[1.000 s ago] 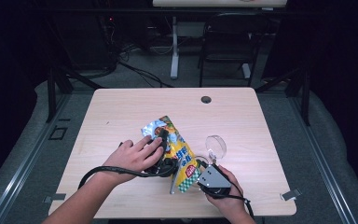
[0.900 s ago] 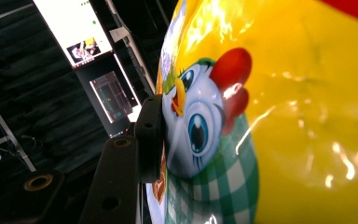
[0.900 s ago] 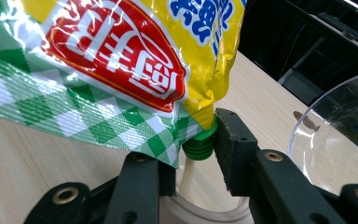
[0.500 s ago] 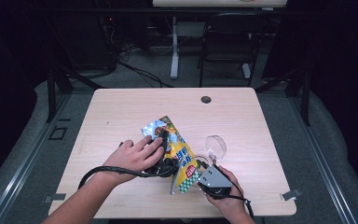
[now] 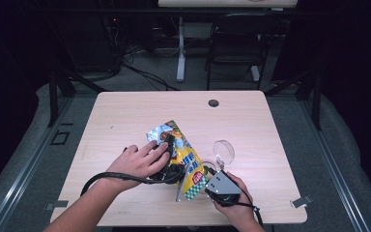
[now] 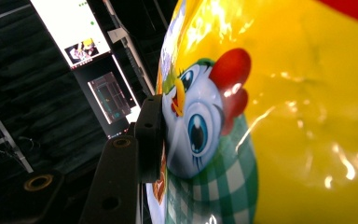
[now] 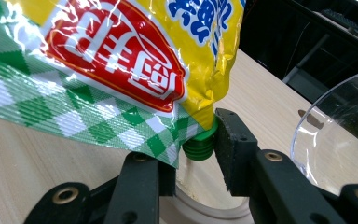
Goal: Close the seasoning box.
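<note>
Uncapping is in hand: left gripper (image 5: 166, 150) clamps the yellow spout pouch (image 5: 186, 166) mid-table, right gripper (image 7: 193, 161) pinches its green cap (image 7: 200, 144) at the pouch's five o'clock, needing a twist next.

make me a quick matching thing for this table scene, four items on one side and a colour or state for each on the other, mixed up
Things:
1. pouch
2. spout cap
3. clear cup
4. table hole

Descriptions:
A. green and ribbed, beside a pad of the right hand-held gripper
B. see-through, standing on the table right of the pouch
C. yellow with a green check band and a cartoon chicken, pressed by a pad of the left hand-held gripper
D. small and dark, near the far edge of the table

Pairs: 1-C, 2-A, 3-B, 4-D
</note>
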`<action>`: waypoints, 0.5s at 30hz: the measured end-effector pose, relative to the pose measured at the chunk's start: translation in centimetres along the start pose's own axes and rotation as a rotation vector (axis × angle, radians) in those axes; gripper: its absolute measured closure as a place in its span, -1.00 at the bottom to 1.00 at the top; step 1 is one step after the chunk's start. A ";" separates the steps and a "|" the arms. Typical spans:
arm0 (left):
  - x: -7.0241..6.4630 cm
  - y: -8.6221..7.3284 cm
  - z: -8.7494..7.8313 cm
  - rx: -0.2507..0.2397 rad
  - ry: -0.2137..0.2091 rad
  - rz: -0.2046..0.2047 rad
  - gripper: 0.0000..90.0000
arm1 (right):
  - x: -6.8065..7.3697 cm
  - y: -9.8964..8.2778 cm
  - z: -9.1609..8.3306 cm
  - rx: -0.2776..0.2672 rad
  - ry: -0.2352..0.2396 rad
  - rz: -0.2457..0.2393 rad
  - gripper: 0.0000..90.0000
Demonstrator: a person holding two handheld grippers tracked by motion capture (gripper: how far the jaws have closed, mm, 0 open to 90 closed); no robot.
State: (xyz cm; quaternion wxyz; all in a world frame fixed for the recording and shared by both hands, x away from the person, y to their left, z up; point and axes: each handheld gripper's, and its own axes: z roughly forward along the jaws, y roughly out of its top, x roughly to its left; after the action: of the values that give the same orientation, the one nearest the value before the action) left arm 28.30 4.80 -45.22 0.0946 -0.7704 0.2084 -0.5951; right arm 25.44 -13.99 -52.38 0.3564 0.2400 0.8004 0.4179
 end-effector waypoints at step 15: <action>0.1 0.1 -0.1 0.000 0.013 0.016 0.39 | 0.0 0.0 -0.1 -0.001 0.000 0.004 0.56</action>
State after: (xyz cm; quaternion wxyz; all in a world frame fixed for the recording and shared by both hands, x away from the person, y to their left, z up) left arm 28.23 4.68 -45.11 0.0981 -0.7646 0.2153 -0.5994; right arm 25.39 -14.00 -52.37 0.3558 0.2414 0.7998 0.4189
